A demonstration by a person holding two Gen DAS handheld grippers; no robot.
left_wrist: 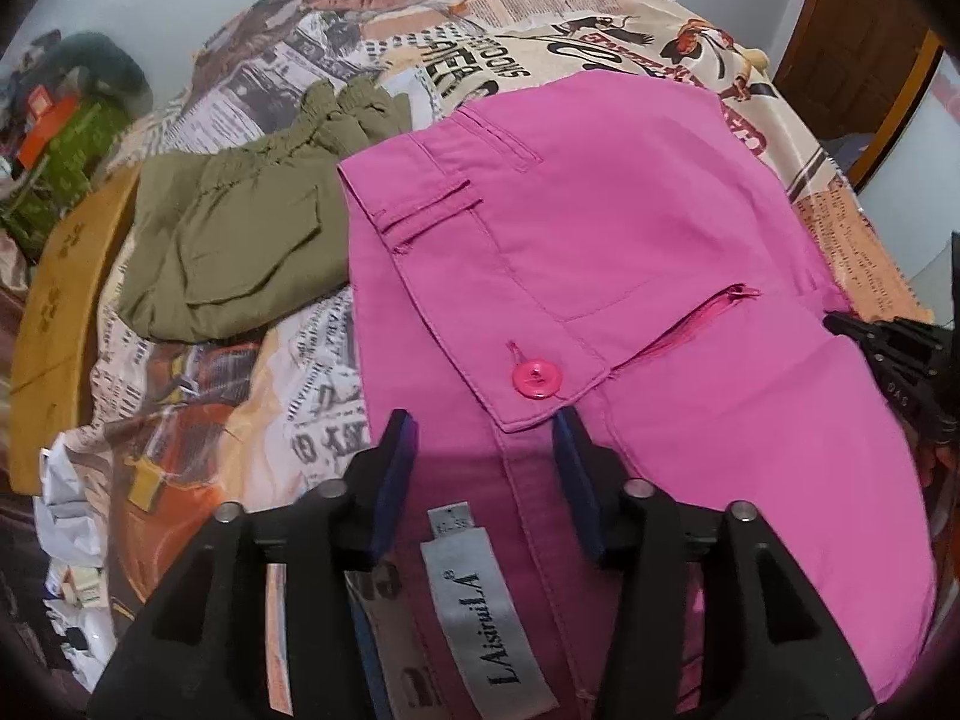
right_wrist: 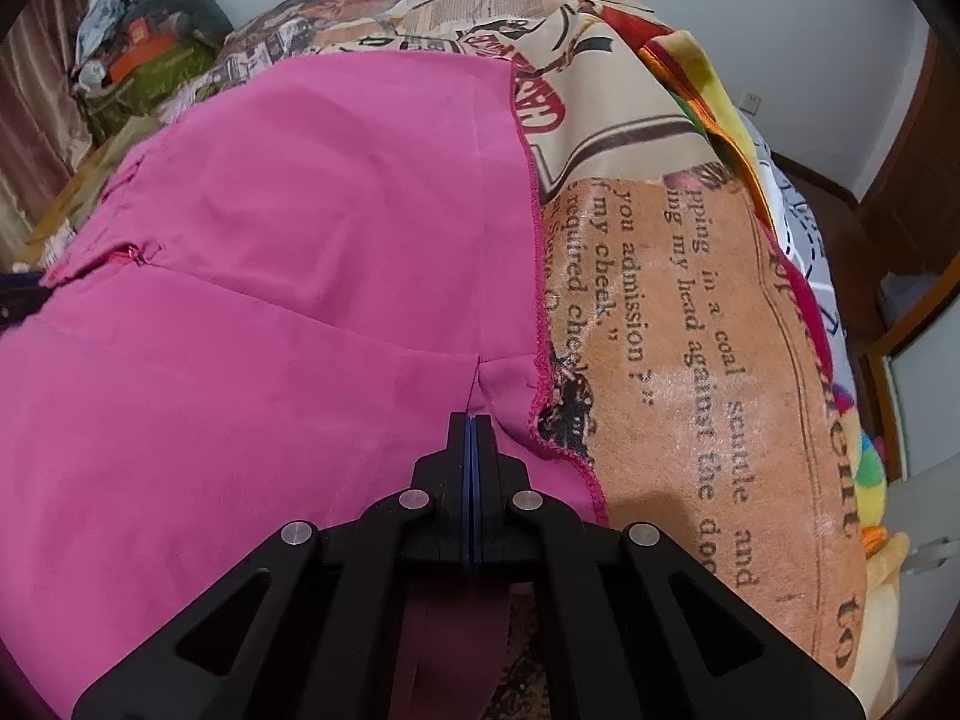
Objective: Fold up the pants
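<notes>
Pink pants (left_wrist: 630, 228) lie spread on a bed covered by a newspaper-print blanket (left_wrist: 252, 372). The waistband faces me, with a pink button (left_wrist: 536, 380), a zip and a grey brand label (left_wrist: 480, 606). My left gripper (left_wrist: 489, 438) is open, its blue-padded fingers astride the waistband edge just below the button. In the right wrist view the pants (right_wrist: 270, 300) fill the left and centre. My right gripper (right_wrist: 472, 420) is shut on a fold of the pink fabric near the hem edge. The right gripper also shows at the right edge of the left wrist view (left_wrist: 900, 354).
Folded olive-green pants (left_wrist: 240, 228) lie to the left of the pink ones. A yellow-brown board (left_wrist: 66, 312) and a heap of clutter (left_wrist: 66, 138) are at the far left. A colourful plush blanket (right_wrist: 828, 300) and a wooden door (right_wrist: 900, 192) are to the right.
</notes>
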